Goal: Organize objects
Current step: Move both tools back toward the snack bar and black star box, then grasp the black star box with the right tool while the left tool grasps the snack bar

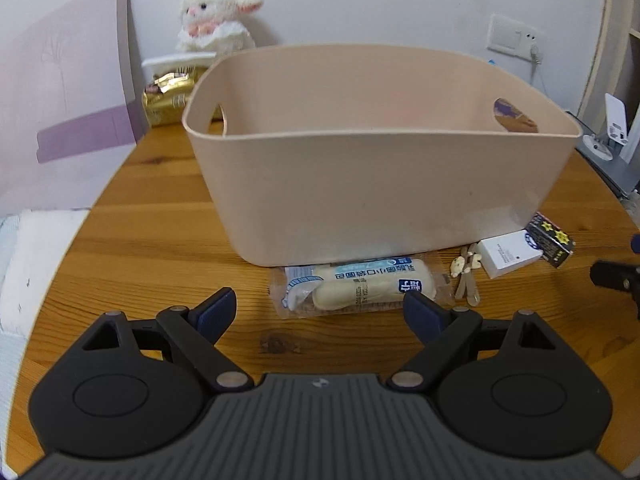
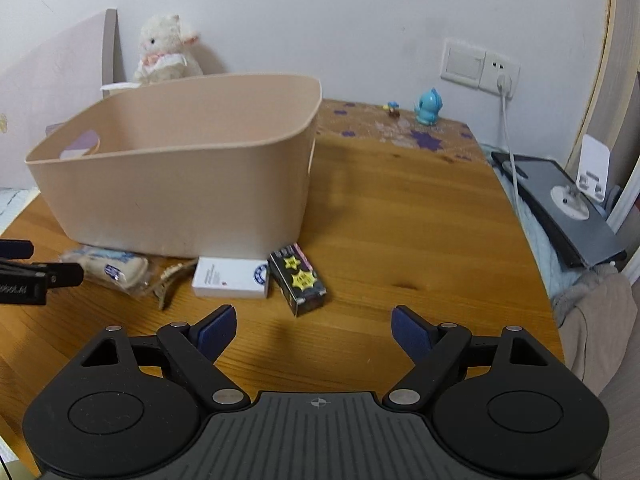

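Nothing is seen inside the beige bin (image 1: 380, 184); the wrapped bread (image 1: 352, 286), white box (image 2: 230, 278) and black box (image 2: 298, 280) lie before it; left gripper (image 1: 320, 308) and right gripper (image 2: 312, 326) are held apart, empty.

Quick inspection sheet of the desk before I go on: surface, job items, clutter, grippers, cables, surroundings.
Surface: wooden table, patterned mat at the far end.
Job's things: beige bin, no contents seen inside; in front of it lie a wrapped bread, hair clip, white box, black box.
Clutter: plush toy, gold packet, blue figurine.
Grippers: left hand-held gripper open, empty; right hand-held gripper open, empty.
Cables: white cable from wall socket.
Surroundings: white wall, dark tablet-like slab at right.
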The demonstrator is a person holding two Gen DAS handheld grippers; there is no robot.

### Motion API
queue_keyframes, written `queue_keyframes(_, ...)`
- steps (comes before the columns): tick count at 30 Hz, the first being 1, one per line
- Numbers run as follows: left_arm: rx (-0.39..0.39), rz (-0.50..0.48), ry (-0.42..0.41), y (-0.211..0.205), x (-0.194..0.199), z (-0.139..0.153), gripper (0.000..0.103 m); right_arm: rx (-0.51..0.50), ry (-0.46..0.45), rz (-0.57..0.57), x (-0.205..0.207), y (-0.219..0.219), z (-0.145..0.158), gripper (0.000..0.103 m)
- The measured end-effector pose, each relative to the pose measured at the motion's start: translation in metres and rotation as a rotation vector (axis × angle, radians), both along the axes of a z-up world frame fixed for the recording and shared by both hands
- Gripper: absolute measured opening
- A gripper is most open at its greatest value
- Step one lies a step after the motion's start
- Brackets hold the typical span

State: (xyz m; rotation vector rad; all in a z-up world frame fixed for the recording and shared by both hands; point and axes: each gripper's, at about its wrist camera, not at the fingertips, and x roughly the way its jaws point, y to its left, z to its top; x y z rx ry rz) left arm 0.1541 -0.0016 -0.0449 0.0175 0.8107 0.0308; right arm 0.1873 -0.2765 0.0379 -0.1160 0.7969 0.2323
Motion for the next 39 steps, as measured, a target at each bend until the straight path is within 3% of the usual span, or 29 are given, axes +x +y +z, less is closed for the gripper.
queue_keyframes(12, -0.03, 0.132, -0.008, -0.015, 0.037, -0.019, 0.091, -0.01, 0.046, -0.028, 0.02, -0.005, -0.027, 0.086)
queue_keyframes(16, -0.03, 0.173, 0.012, -0.017, 0.042, -0.022, 0.099, -0.006, 0.05, -0.026, 0.023, -0.003, -0.03, 0.086)
queue_keyframes(21, 0.017, 0.136, 0.023, -0.021, 0.033, -0.021, 0.1, -0.009, 0.053, -0.016, 0.025, -0.001, -0.033, 0.086)
queue_keyframes(29, 0.018, 0.055, 0.072, -0.009, 0.009, -0.017, 0.1, -0.013, 0.048, 0.002, 0.026, 0.003, -0.035, 0.086)
queue_keyframes(32, -0.017, 0.079, 0.092, -0.002, 0.004, -0.015, 0.098, -0.019, 0.035, 0.003, 0.03, 0.002, -0.036, 0.086)
queue_keyframes(37, -0.155, 0.086, 0.145, 0.0, 0.002, -0.017, 0.092, -0.04, -0.002, 0.006, 0.036, 0.004, -0.04, 0.085)
queue_keyframes(39, -0.131, 0.086, 0.144, -0.006, 0.002, -0.02, 0.091, -0.03, -0.013, 0.015, 0.037, 0.005, -0.042, 0.083)
